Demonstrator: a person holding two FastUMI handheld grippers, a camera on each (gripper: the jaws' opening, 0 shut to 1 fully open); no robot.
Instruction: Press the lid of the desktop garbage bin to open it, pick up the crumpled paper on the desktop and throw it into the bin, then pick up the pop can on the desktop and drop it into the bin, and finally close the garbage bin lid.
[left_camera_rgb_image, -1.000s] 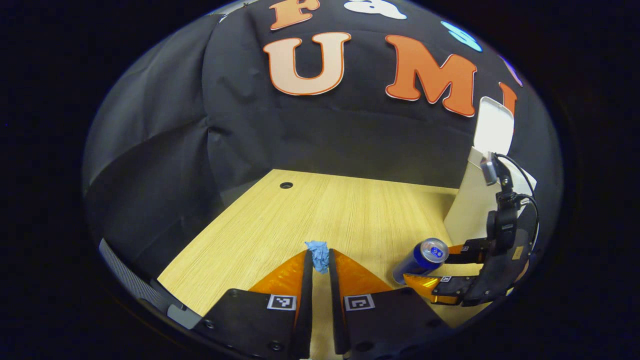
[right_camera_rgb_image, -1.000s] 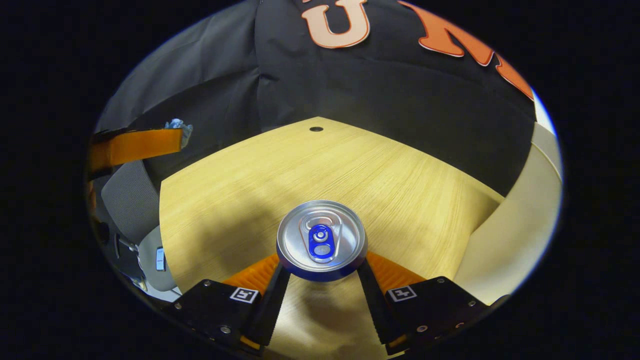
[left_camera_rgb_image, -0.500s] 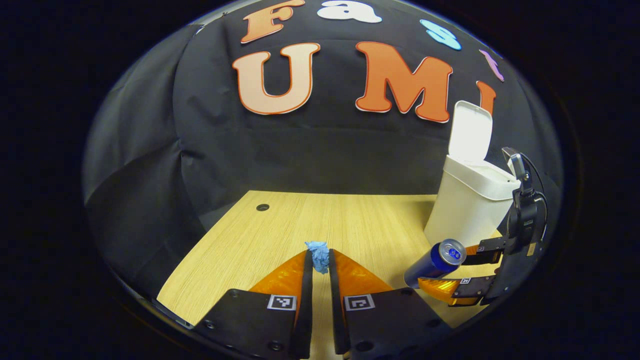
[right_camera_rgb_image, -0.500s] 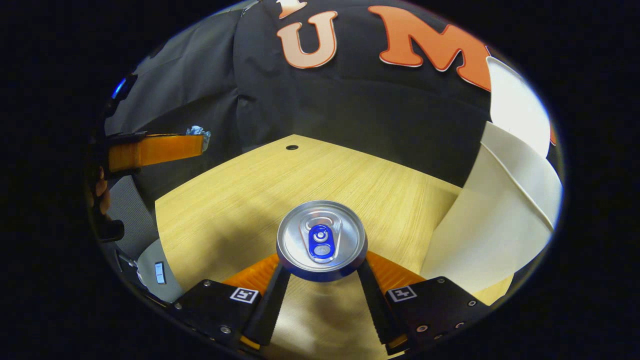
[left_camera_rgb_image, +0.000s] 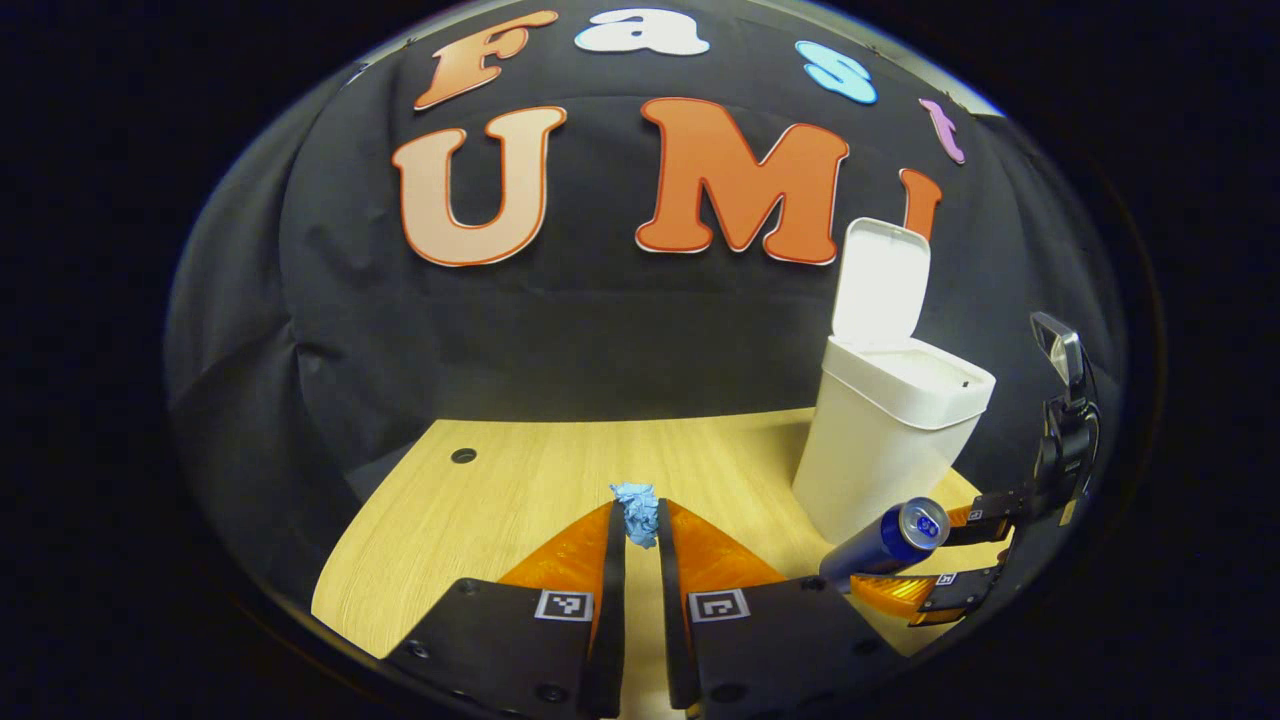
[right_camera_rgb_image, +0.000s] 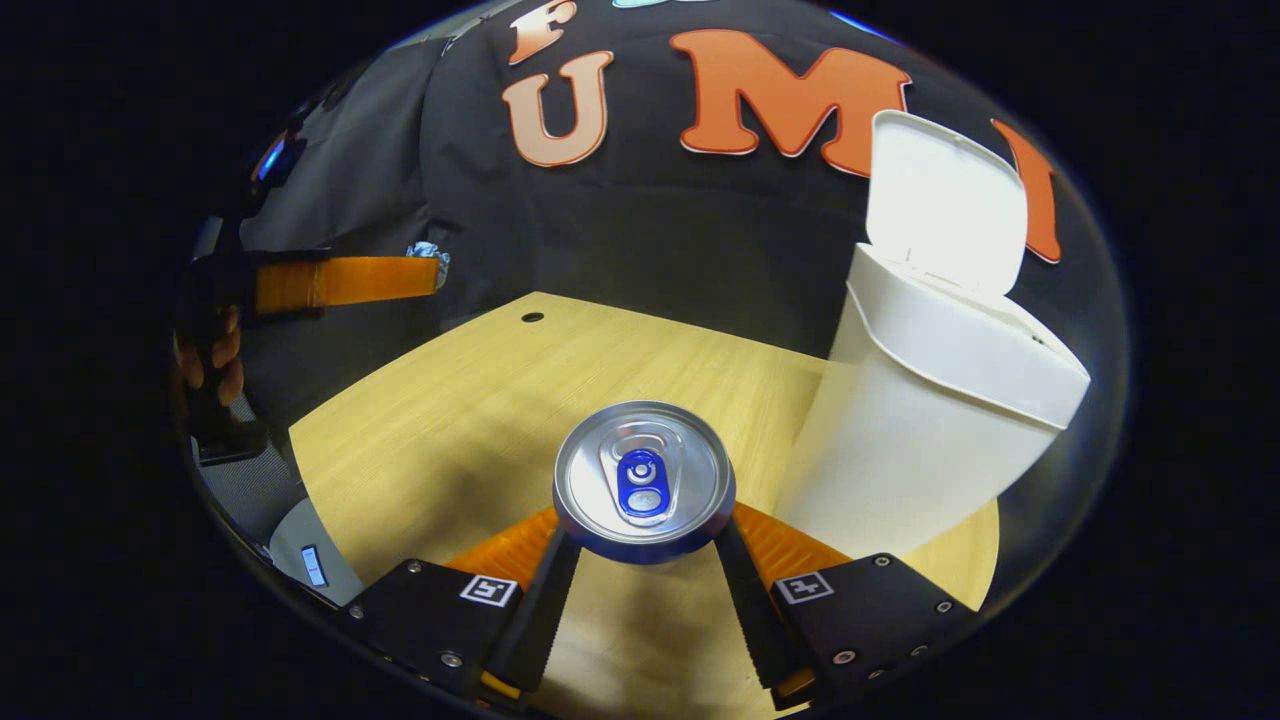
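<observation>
Both my tongs are loaded right now. My left gripper (left_camera_rgb_image: 637, 520) is pinching the small crumpled wad of blue paper (left_camera_rgb_image: 635, 508) between its two fingertips, jaws nearly together on it, and it's hanging above the light wood-grain desktop (left_camera_rgb_image: 520, 490). In the right gripper view that same left gripper (right_camera_rgb_image: 425, 275) is sticking in from about 9 o'clock with the paper wad (right_camera_rgb_image: 432, 255) poking out of the tip, and a hand (right_camera_rgb_image: 210, 360) is wrapped around its handle down at the edge.

My right gripper (right_camera_rgb_image: 640, 545) is clamping the blue pop can with the silver top (right_camera_rgb_image: 640, 478) — both fingers pressing on its sides, can pointing straight away from the camera so I'm looking at the pull tab. In the left gripper view the can (left_camera_rgb_image: 885, 540) is tilting at roughly 4 o'clock, held off the desk by the right gripper (left_camera_rgb_image: 925, 560).

The white plastic desktop garbage bin (right_camera_rgb_image: 930, 430) is standing at about 3 o'clock of the can, just beside it, with its flip lid (right_camera_rgb_image: 945, 200) standing up open. In the left gripper view the bin (left_camera_rgb_image: 880, 440) is sitting at 2 o'clock from the paper — lid (left_camera_rgb_image: 880, 280) up against the booth wall. A small round hole (left_camera_rgb_image: 463, 456) is sitting in the desk at 10 o'clock.
</observation>
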